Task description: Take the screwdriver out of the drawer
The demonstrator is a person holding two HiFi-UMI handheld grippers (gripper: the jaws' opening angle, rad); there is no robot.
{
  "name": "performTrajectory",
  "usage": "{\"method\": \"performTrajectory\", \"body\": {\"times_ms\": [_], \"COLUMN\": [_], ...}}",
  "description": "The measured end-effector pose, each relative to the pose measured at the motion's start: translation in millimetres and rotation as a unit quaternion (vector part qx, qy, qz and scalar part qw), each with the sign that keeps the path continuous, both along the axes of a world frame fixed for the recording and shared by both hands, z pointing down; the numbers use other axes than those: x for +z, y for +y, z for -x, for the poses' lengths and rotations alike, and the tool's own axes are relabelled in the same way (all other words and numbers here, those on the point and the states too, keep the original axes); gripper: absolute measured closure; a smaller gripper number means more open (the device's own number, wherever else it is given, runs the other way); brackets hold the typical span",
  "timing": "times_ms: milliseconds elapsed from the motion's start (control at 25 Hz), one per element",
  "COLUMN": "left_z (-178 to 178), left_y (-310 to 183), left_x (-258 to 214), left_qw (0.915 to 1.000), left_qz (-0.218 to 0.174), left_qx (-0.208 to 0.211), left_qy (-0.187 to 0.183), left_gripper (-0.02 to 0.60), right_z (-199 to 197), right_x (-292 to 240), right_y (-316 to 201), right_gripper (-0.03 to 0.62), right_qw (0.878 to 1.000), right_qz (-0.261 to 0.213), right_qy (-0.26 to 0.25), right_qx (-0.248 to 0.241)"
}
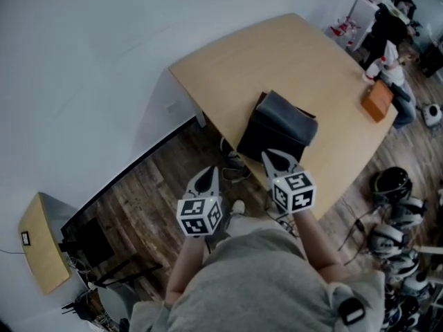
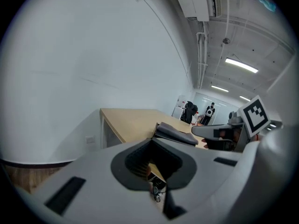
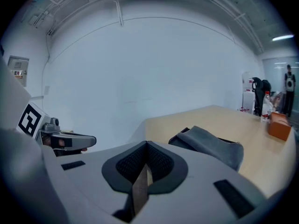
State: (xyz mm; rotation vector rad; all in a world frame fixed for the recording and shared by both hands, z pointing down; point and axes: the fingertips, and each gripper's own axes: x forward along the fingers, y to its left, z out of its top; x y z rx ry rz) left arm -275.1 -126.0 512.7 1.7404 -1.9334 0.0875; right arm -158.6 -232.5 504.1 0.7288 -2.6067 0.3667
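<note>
A dark grey fabric box (image 1: 277,131) with a soft flap on top stands near the front edge of the light wooden table (image 1: 277,57); it also shows in the left gripper view as the box (image 2: 175,133) and in the right gripper view as the box (image 3: 210,146). No screwdriver and no open drawer can be seen. My left gripper (image 1: 206,174) hangs over the floor just short of the table's edge, shut and empty. My right gripper (image 1: 275,157) points at the box's near side, shut, with nothing in it. Each gripper's own view shows its jaws meeting.
An orange box (image 1: 378,101) lies on the table's far right end, with a person (image 1: 391,64) beyond it. Helmets and gear (image 1: 396,189) litter the floor at the right. A small wooden stand (image 1: 40,244) is at the left. A white wall runs behind.
</note>
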Motion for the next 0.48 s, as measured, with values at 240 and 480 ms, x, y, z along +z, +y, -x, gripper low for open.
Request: {"method": "performTrajectory", "body": {"times_ms": [240,480], "left_z": [10.5,14.3], "left_y": [-36.1,-61.6], "left_x": [10.3,20.7], "left_qw": [0.9996,0.9986], "left_qz": [0.017,0.027], "left_qx": [0.023,0.043], "left_qy": [0.000,0.009], "left_gripper": [0.581,0.581], "right_z": [-2.2,-12.8], "right_x": [26.0,69.8], "right_y": [-40.5,-68.7], "right_gripper": [0.595,0.595], "right_qw": [0.998,0.991], "right_qz": [0.021,0.038], "right_qy": [0.048,0.127], "right_qx": [0.018,0.028]}}
